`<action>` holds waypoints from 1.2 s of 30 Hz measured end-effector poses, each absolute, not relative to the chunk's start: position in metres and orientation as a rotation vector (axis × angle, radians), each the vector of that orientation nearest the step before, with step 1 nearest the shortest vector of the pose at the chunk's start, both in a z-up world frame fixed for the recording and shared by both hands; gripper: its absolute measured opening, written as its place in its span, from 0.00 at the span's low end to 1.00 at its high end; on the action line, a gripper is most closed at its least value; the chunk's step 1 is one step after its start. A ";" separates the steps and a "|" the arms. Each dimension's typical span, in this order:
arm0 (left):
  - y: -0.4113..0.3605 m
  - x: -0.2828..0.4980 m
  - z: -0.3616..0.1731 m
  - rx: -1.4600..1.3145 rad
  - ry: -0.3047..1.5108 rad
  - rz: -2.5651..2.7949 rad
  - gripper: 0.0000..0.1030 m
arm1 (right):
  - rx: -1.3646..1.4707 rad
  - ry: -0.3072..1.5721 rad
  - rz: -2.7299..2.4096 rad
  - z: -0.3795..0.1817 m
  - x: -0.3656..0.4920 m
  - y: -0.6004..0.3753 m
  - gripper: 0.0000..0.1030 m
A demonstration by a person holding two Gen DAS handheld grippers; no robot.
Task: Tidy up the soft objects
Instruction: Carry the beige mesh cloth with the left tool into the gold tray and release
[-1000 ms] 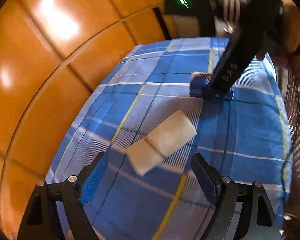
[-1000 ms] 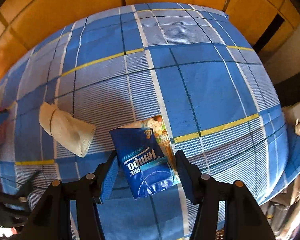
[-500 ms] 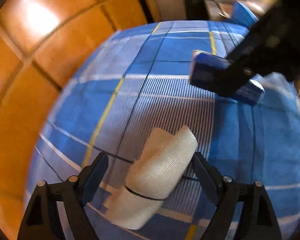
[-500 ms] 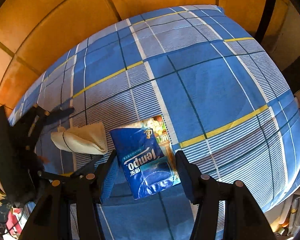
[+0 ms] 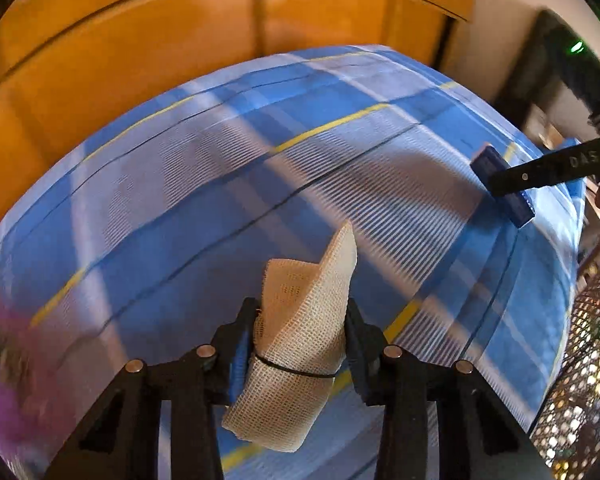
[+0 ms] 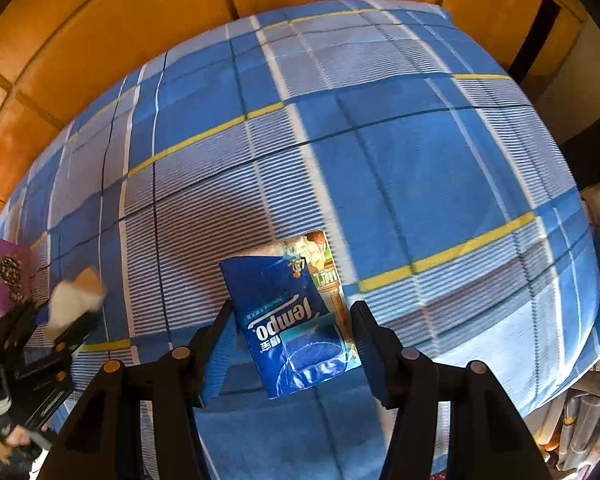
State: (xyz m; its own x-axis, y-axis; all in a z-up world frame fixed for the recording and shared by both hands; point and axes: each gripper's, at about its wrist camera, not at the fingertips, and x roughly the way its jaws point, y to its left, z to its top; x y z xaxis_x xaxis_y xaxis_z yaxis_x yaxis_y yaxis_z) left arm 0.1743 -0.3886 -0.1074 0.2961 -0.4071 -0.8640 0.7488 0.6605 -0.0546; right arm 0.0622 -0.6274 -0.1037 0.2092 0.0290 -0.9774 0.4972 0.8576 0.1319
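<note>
The gauze roll (image 5: 300, 340) hangs above the bed (image 5: 188, 184), squeezed in the left tool (image 5: 298, 344), whose jaws have just been closing on it. Its loose flap could snag or unwind. The tissue pack (image 6: 290, 320), at the near right, is clamped in the right tool (image 6: 294, 344) and might slip. One roll, one pack, two tools.

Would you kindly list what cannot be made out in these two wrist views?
- Left wrist view: the purple thing at the left edge is motion-blurred and cropped.
- Left wrist view: the tissue pack is partly covered by the right gripper's finger.
- Right wrist view: the gauze roll is smeared; its mesh is unreadable.
- Right wrist view: the small print beside "Tempo" is too small to read.
</note>
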 end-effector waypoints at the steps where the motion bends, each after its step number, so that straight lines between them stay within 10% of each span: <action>1: -0.377 0.173 -0.109 0.383 1.013 -0.770 0.40 | 0.461 1.349 -0.335 -0.108 0.069 -0.621 0.55; 21: -0.296 0.140 -0.115 0.324 0.951 -0.621 0.40 | 0.216 1.275 -0.249 -0.123 0.140 -0.480 0.54; 36: -0.322 0.237 0.008 0.155 0.833 -0.611 0.38 | 0.182 1.261 -0.239 -0.129 0.147 -0.474 0.54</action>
